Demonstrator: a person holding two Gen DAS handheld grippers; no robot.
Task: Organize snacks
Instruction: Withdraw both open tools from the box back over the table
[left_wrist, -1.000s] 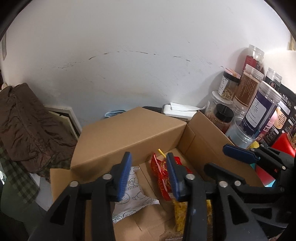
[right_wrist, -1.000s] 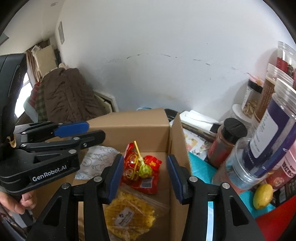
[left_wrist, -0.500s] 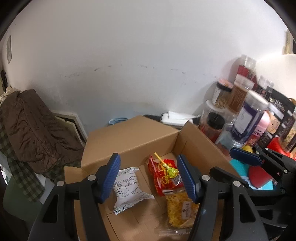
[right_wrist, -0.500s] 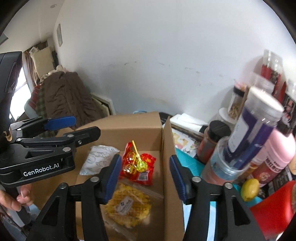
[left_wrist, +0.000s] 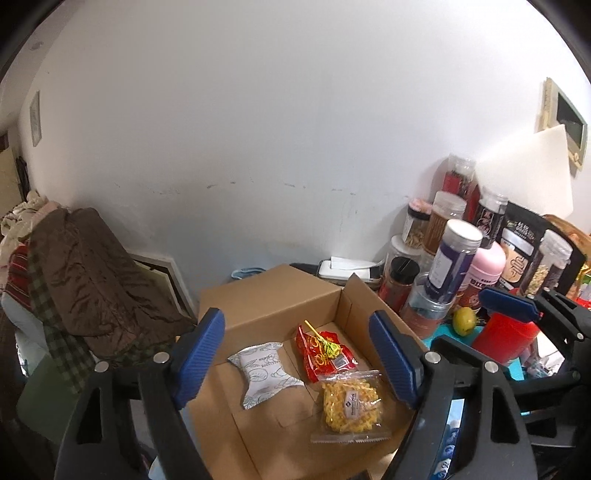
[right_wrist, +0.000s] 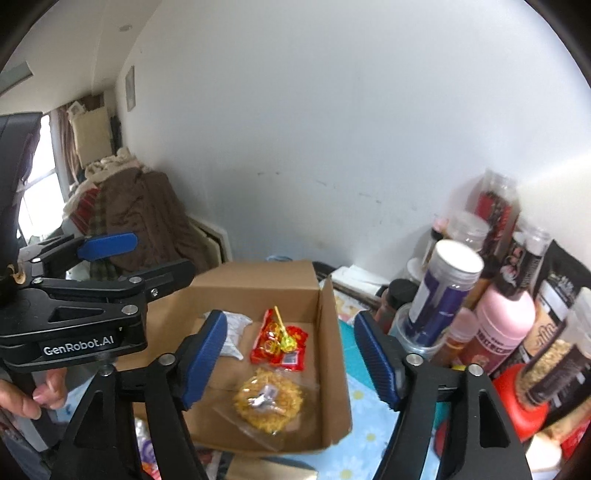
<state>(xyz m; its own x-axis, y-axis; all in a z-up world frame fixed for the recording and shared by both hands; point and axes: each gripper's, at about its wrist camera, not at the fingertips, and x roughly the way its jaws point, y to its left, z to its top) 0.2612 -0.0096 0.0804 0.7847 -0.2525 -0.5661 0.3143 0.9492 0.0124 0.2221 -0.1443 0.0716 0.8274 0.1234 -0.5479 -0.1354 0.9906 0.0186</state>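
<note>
Left gripper (left_wrist: 297, 360) opening, empty, above cardboard box (left_wrist: 273, 299); jars (left_wrist: 454, 266) beside.

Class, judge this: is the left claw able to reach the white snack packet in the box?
Probably yes: the left claw, opening and empty, hangs above the open cardboard box, nothing covering the white snack packet.

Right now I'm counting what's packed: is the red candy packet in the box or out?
In: the red candy packet lies flat on the cardboard box floor.

Open brown cardboard box (left_wrist: 273, 295) holds white printed pouch (left_wrist: 264, 373), red candy packet (left_wrist: 325, 354), clear bag of yellow snacks (left_wrist: 351, 406); left gripper (left_wrist: 295, 354) jaws opening, empty, above box
</note>
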